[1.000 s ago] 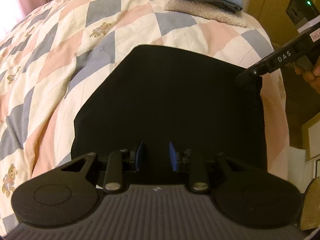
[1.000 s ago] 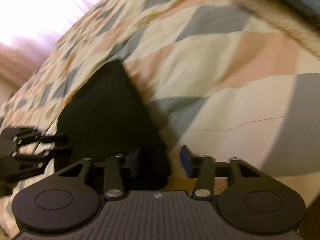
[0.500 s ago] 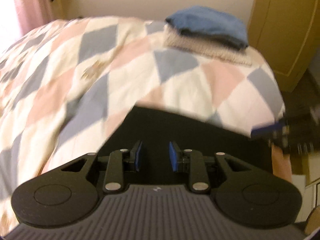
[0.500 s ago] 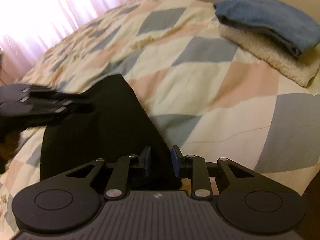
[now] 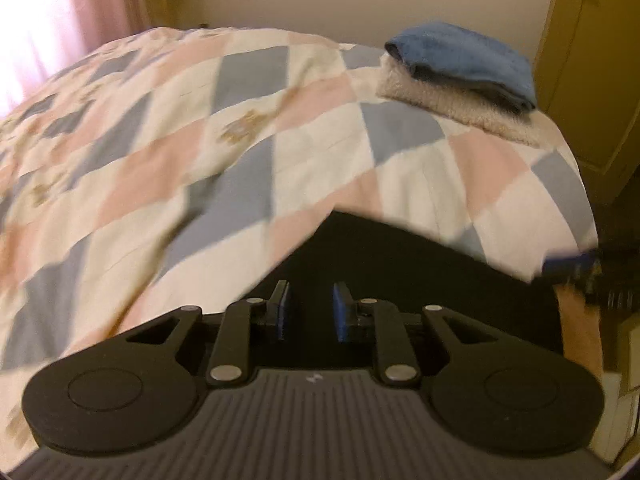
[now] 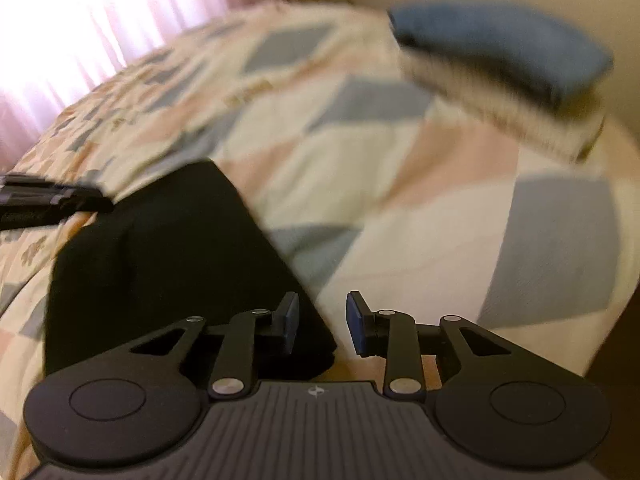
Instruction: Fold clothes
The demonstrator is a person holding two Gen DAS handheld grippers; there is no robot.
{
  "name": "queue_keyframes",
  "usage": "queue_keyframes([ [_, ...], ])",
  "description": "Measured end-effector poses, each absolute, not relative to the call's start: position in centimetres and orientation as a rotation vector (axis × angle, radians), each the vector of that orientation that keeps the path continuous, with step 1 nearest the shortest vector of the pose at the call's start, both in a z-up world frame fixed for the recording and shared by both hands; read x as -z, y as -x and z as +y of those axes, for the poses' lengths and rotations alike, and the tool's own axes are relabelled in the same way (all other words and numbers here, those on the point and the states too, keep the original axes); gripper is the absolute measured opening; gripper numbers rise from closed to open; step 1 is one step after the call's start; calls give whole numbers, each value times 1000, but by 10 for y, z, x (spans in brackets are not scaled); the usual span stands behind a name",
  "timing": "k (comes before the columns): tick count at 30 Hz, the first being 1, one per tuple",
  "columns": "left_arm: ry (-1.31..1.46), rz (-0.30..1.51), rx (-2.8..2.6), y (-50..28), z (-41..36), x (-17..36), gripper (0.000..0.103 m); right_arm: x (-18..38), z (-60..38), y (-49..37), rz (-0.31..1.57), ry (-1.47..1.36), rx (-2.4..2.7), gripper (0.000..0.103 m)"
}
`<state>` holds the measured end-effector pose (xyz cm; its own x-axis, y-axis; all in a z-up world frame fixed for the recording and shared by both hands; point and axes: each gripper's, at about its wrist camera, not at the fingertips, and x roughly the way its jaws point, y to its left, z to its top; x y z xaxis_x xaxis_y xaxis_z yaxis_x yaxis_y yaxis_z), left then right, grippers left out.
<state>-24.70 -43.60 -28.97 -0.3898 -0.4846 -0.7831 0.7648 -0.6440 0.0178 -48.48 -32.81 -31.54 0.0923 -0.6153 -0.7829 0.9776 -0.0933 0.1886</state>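
The left gripper has its blue-padded fingers parted with a clear gap between them and nothing caught there; they hang over the near part of the black garment, though whether they touch the cloth cannot be told; the right gripper is likewise spread, its pads apart and holding nothing, the left one over the garment's near right corner and the right one over bare quilt. The black garment lies flat and folded on the quilt at the near edge of the bed, a dark slab with a straight right side in the right wrist view; the left gripper shows there as a blurred dark bar at the garment's far left side, and the right gripper appears as a blurred dark shape at the garment's right end in the left wrist view. The quilt is a diamond patchwork of cream, pink and grey-blue with small bear prints; at its far right corner sits a folded blue towel stacked on a cream fleecy one, well apart from the garment; pink curtains glow at the left, and a wooden door stands at the right.
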Motion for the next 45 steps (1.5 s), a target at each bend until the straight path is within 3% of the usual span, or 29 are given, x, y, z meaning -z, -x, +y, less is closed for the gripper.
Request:
queue_keyframes([
  [4, -1072, 452, 1978, 222, -404, 300, 19, 299, -303, 448, 541, -804, 1370, 32],
  [9, -1079, 490, 1845, 213, -389, 329, 19, 339, -307, 425, 686, -819, 1347, 32],
  [15, -991, 563, 1964, 210, -332, 288, 18, 302, -290, 426, 640, -754, 1355, 32],
  [22, -1060, 540, 2011, 238, -284, 328, 25, 342, -293, 412, 712, -800, 1331, 32],
  [26, -990, 613, 1995, 227, -283, 322, 25, 335, -291, 418, 668, -845, 1356, 32],
  [38, -1127, 767, 1721, 161, -243, 251, 26, 262, -188, 406, 509, -1169, 1453, 61],
  [45, -1030, 695, 1714, 129, -183, 154, 48, 177, -141, 378, 470, -1064, 1475, 82],
])
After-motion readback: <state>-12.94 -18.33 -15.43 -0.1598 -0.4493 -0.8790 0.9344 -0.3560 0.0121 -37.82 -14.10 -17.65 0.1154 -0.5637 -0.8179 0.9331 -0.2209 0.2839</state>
